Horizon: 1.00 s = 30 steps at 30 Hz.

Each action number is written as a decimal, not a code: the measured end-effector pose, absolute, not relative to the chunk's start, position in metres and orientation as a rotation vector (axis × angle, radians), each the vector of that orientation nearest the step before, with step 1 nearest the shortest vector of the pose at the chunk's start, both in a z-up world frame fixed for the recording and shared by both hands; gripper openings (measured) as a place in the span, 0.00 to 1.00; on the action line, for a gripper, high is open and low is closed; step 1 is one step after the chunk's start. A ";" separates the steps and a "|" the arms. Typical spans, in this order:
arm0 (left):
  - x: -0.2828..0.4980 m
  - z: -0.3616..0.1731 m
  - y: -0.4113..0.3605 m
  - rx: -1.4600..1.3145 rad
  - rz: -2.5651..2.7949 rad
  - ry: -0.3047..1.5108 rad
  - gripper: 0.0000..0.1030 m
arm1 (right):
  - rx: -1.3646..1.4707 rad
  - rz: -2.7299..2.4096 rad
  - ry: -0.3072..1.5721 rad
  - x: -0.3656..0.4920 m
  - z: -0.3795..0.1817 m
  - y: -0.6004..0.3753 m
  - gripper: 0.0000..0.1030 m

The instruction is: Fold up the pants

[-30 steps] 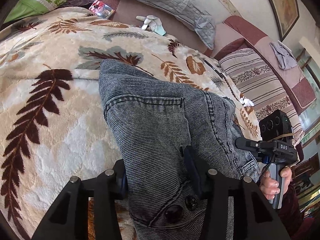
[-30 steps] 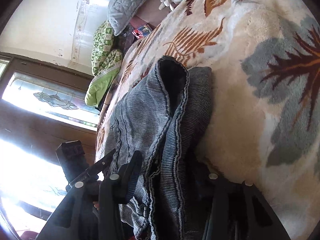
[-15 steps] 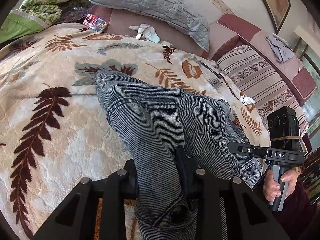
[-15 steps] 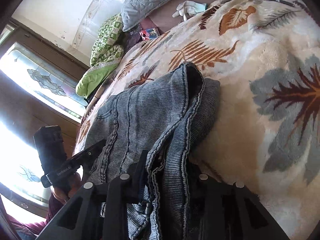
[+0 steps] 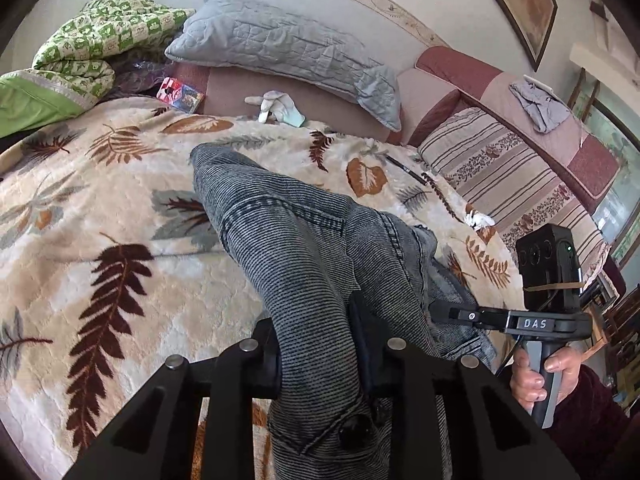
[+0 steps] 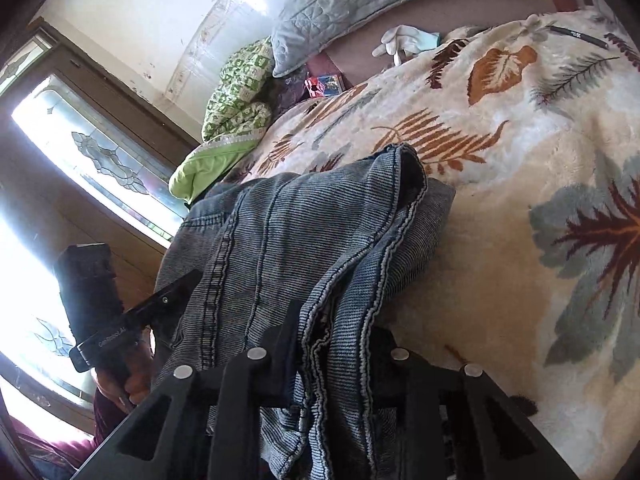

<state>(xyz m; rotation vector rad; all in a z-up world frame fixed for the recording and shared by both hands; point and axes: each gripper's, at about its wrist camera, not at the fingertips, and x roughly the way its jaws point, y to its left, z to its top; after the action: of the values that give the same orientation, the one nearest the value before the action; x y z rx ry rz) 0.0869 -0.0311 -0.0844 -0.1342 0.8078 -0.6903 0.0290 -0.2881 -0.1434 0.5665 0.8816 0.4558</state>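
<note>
One bed under a cream plush blanket printed with brown and grey leaves [image 5: 132, 292] fills both views. Along its far edge lie two pillows, a grey quilted one [image 5: 280, 52] and a striped one [image 5: 504, 168]. One pair of grey-blue denim pants [image 5: 304, 248] lies bunched on the blanket, its near end raised. Two grippers hold it: the left gripper [image 5: 316, 344] is closing on a dark fold (a button shows just below), and the right gripper [image 6: 340, 356] is closing on a bundle of stitched hems. One white glove [image 5: 276, 106] lies by the grey pillow.
</note>
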 end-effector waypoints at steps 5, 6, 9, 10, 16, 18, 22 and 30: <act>0.113 -0.053 -0.032 -0.127 -0.627 0.799 0.26 | 0.562 0.477 0.870 0.053 -0.123 -0.280 0.25; 0.119 -0.046 -0.033 -0.127 -0.616 0.790 0.26 | 0.568 0.479 0.861 0.060 -0.118 -0.280 0.25; 0.140 -0.026 -0.033 -0.141 -0.580 0.766 0.26 | 0.584 0.486 0.824 0.082 -0.103 -0.281 0.25; 0.147 -0.020 -0.033 -0.148 -0.569 0.758 0.26 | 0.594 0.488 0.815 0.090 -0.099 -0.281 0.25; 0.182 -0.014 -0.028 -0.187 -0.522 0.729 0.26 | 0.657 0.499 0.790 0.136 -0.095 -0.278 0.25; 0.191 -0.021 -0.025 -0.192 -0.514 0.733 0.26 | 0.687 0.509 0.794 0.147 -0.102 -0.278 0.25; 0.211 -0.047 -0.021 -0.206 -0.496 0.788 0.25 | 0.716 0.515 0.816 0.162 -0.123 -0.277 0.25; 0.241 -0.081 -0.024 -0.190 -0.454 0.866 0.25 | 0.799 0.485 0.892 0.192 -0.163 -0.279 0.25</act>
<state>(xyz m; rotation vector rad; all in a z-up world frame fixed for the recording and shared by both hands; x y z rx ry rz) 0.2409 -0.0243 -0.0808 -0.1896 0.8656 -0.4542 0.1921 -0.2792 -0.1634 0.7990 0.8919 0.4849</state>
